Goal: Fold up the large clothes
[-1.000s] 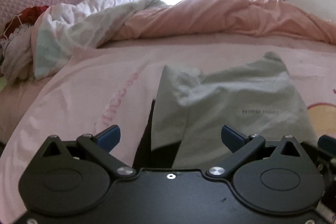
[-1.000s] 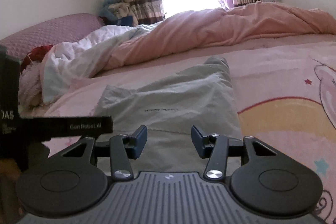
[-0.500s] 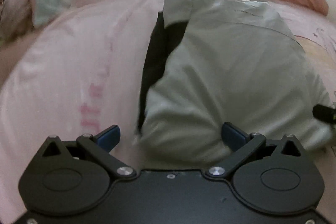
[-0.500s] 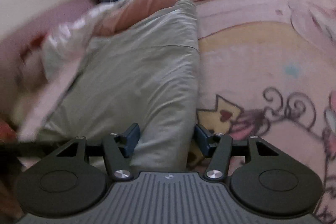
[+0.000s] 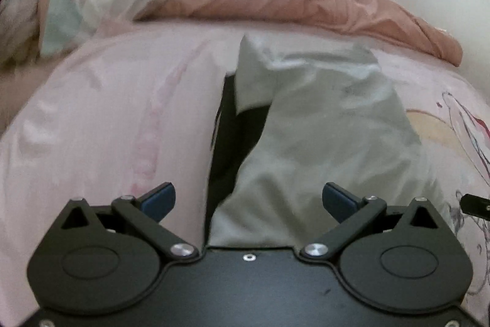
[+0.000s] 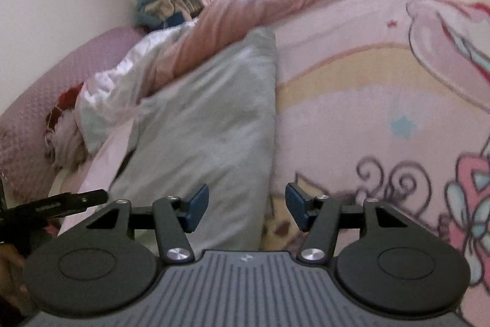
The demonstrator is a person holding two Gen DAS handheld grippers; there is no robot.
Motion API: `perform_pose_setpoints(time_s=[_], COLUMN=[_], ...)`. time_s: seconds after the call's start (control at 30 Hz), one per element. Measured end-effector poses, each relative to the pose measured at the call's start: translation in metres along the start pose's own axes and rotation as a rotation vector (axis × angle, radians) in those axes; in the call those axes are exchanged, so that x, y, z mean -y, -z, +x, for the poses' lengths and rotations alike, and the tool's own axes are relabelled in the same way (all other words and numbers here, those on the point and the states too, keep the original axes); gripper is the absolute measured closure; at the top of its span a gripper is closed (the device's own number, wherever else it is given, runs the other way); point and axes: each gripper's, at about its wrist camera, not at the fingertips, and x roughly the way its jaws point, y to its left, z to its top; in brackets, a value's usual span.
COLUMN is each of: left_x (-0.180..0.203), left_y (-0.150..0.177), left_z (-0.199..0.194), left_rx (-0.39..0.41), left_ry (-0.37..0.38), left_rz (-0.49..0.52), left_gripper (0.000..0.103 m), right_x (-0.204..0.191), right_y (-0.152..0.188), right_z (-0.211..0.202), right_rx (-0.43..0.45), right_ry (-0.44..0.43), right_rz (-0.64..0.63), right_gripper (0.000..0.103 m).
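While spread, one garment [image 5: 330, 124] lies flat

Over the last second I've brought both grippers in low over the bed [image 5: 128, 100]. The grey garment [image 5: 330, 143], which lay well ahead, now runs right up under the left gripper [image 5: 248, 200]. The right gripper [image 6: 246, 206] has rolled, tilting its view, and its fingers [image 6: 196, 206] have spread a little wider, now straddling the garment's right edge.
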Motion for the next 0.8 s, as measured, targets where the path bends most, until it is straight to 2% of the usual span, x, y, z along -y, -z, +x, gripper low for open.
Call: perform_pose_setpoints(time_s=[0.1, 0.17, 0.2, 0.23, 0.27, 0.33, 0.43, 0.57, 0.7, 0.8], left_x=[0.026, 0.041, 0.051, 0.059, 0.065, 0.069, 0.069, 0.072, 0.075, 0.073], left_y=[0.001, 0.013, 0.026, 0.038, 0.051, 0.061, 0.055, 0.051, 0.052, 0.051], left_z=[0.004, 0.015, 0.02, 0.023, 0.023, 0.019, 0.018, 0.02, 0.022, 0.025], left_rx=[0.012, -0.014, -0.016, -0.007, 0.024, 0.045, 0.016, -0.015, -0.006, -0.01], left_ry=[0.026, 0.025, -0.016, -0.071, -0.108, -0.143, -0.146, -0.164, -0.176, -0.165], left_rz=[0.074, 0.141, 0.193, 0.242, 0.275, 0.251, 0.222, 0.209, 0.212, 0.208], left_gripper=[0.0, 0.0, 0.0, 0.0, 0.0, 0.0, 0.0, 0.0, 0.0, 0.0], right_x=[-0.024, -0.04, -0.044, -0.048, -0.051, -0.061, -0.076, -0.075, -0.076, -0.077], right_y=[0.001, 0.012, 0.02, 0.031, 0.044, 0.055, 0.047, 0.041, 0.044, 0.046], right_z=[0.001, 0.014, 0.025, 0.034, 0.038, 0.038, 0.038, 0.032, 0.029, 0.034], right_rx=[-0.011, -0.074, -0.125, -0.127, -0.08, -0.038, -0.062, -0.089, -0.089, -0.095], right_ry=[-0.057, -0.096, -0.089, -0.059, -0.024, 0.027, 0.076, 0.046, 0.065, 0.078], right_rz=[-0.095, -0.151, -0.17, -0.204, -0.252, -0.313, -0.34, -0.282, -0.291, -0.302], right_gripper=[0.046, 0.054, 0.055, 0.058, 0.064, 0.065, 0.064, 0.063, 0.063, 0.052])
